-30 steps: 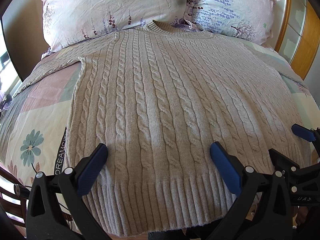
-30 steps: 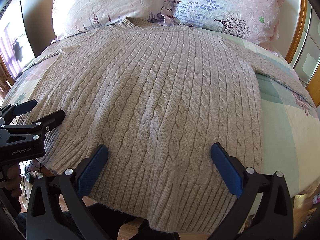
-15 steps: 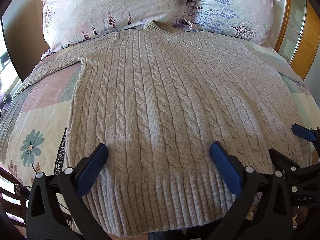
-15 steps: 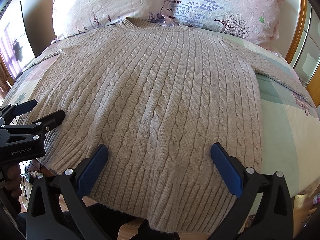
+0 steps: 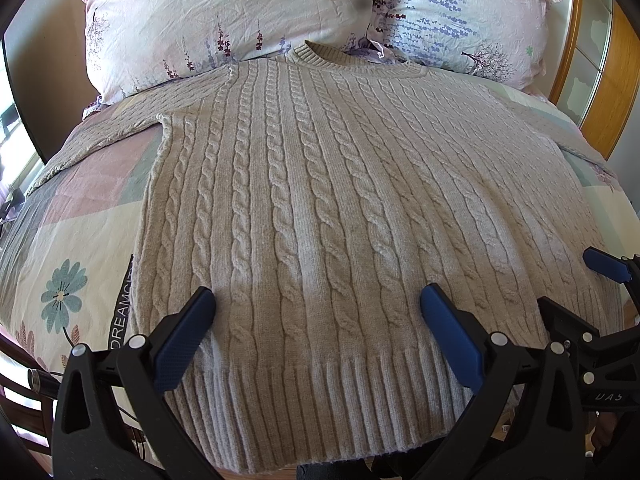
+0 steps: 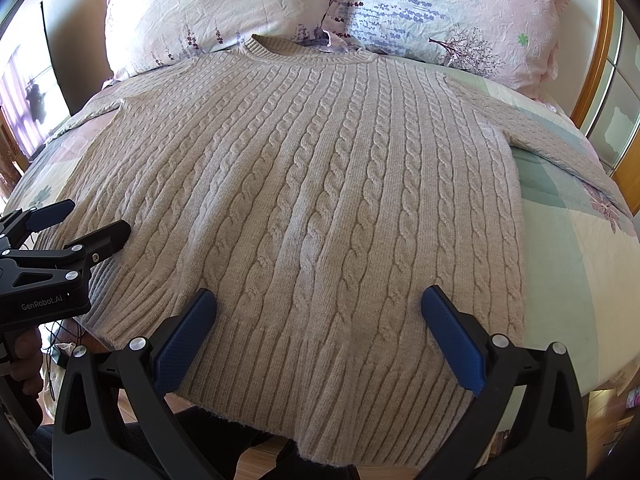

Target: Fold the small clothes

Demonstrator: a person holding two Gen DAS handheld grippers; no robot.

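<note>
— What do you have at the head of the bed?
— Two floral pillows, side by side and touching, both creased.
— And beneath?
— You have a patchwork bedsheet printed with a teal flower. A wooden frame stands at your right.

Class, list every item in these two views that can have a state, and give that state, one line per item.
sweater: spread flat, unfolded, hem hanging over the bed edge
left gripper: open, over the hem
right gripper: open, over the hem
pillows: propped side by side behind the collar
</note>
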